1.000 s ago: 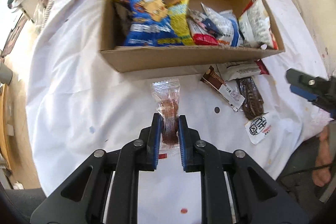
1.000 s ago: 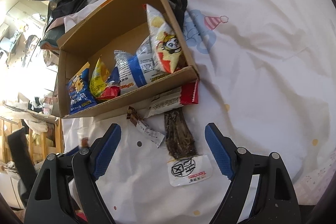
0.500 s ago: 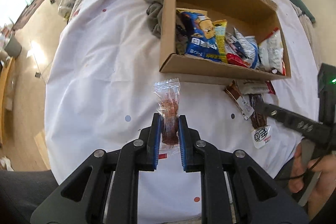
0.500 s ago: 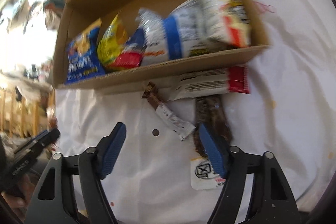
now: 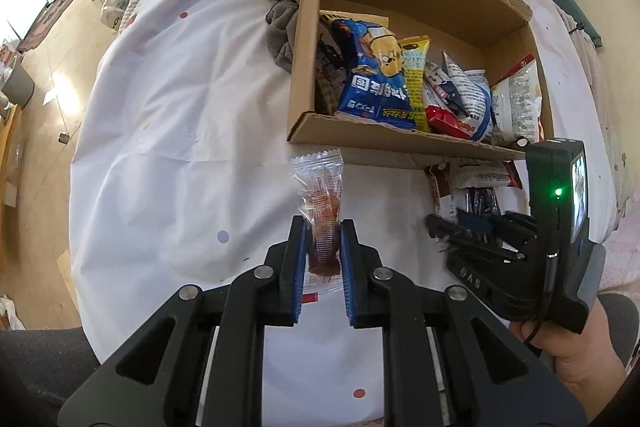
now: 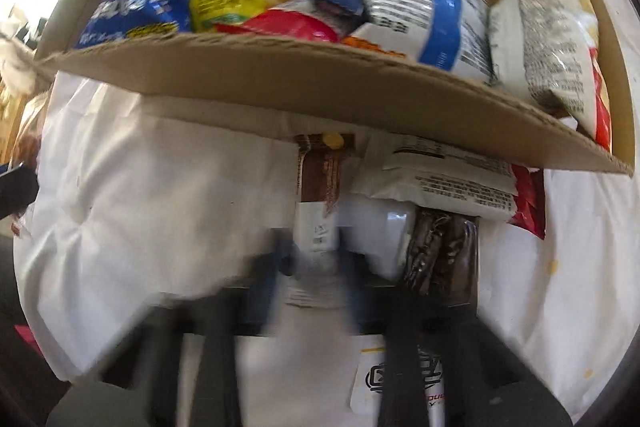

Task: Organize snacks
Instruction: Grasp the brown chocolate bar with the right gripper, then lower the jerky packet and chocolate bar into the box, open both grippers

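right hand-held gripper (image 6: 312, 267) dropped, narrowed around brown-white bar (image 6: 318, 203); fingers blurred.

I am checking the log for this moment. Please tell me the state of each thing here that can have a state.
Left gripper: shut on the clear packet.
Clear packet: held upright, off the sheet.
Right gripper: blurred, around the brown bar; closure unclear.
Brown bar: lying on the sheet.
Box: open, snacks standing inside.
Dark packet: lying on the sheet.
White packet: lying against the box.
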